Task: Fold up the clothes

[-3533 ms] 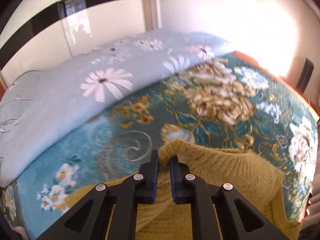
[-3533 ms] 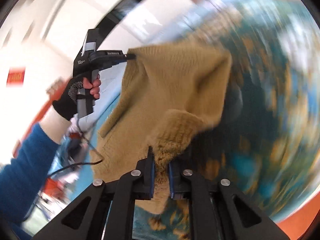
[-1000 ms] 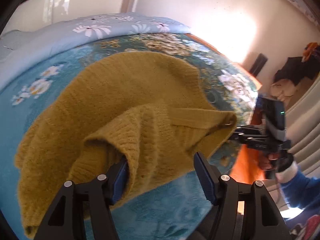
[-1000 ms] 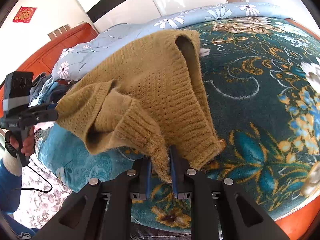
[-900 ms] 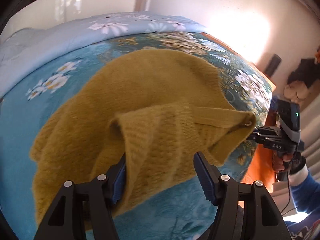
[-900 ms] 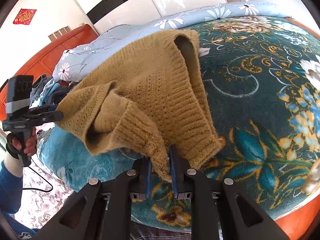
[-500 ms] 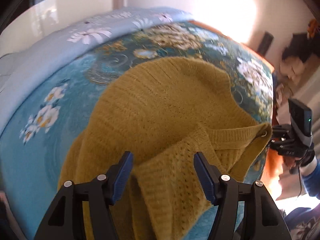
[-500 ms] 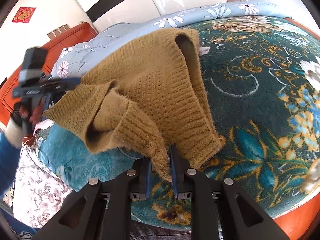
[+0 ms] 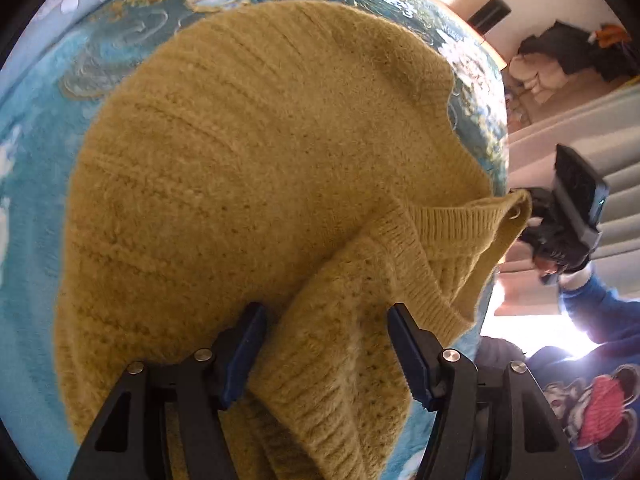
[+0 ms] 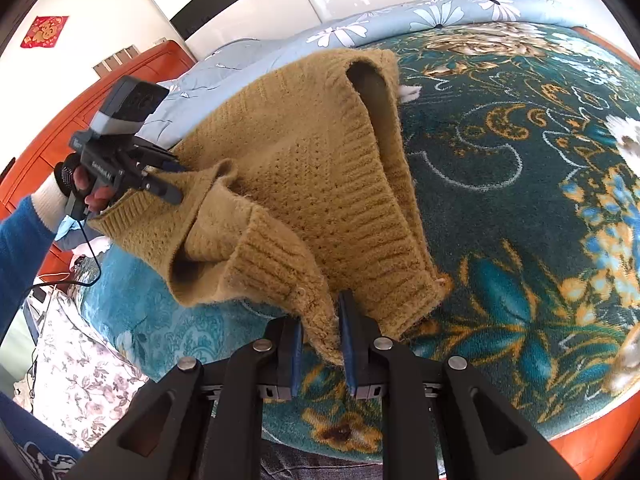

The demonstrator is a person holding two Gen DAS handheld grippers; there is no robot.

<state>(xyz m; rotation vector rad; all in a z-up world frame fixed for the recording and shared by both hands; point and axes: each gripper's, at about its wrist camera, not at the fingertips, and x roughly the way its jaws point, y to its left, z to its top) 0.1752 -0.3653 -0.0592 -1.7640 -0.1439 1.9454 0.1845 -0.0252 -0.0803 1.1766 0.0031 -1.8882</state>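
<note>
A mustard-yellow knit sweater (image 9: 248,168) lies spread on the teal floral bedspread (image 10: 520,184); it also shows in the right wrist view (image 10: 304,168). My left gripper (image 9: 324,344) is open, its jaws wide apart around a fold of the sweater's hem edge; in the right wrist view it (image 10: 168,180) sits at that corner. My right gripper (image 10: 320,344) is shut on the other hem corner, holding it just above the bed's near edge. In the left wrist view the right gripper (image 9: 536,216) is at the sweater's far corner.
A light blue daisy quilt (image 10: 360,28) lies along the far side of the bed. A red wooden headboard (image 10: 72,120) stands at the left. A flowered cloth (image 10: 80,380) lies below the bed edge. Dark clothes (image 9: 572,52) are piled in the room beyond.
My left gripper opened after holding the sweater, then moved in over the hem fold, which now sits between its open jaws. My right gripper has kept its grip and barely moved.
</note>
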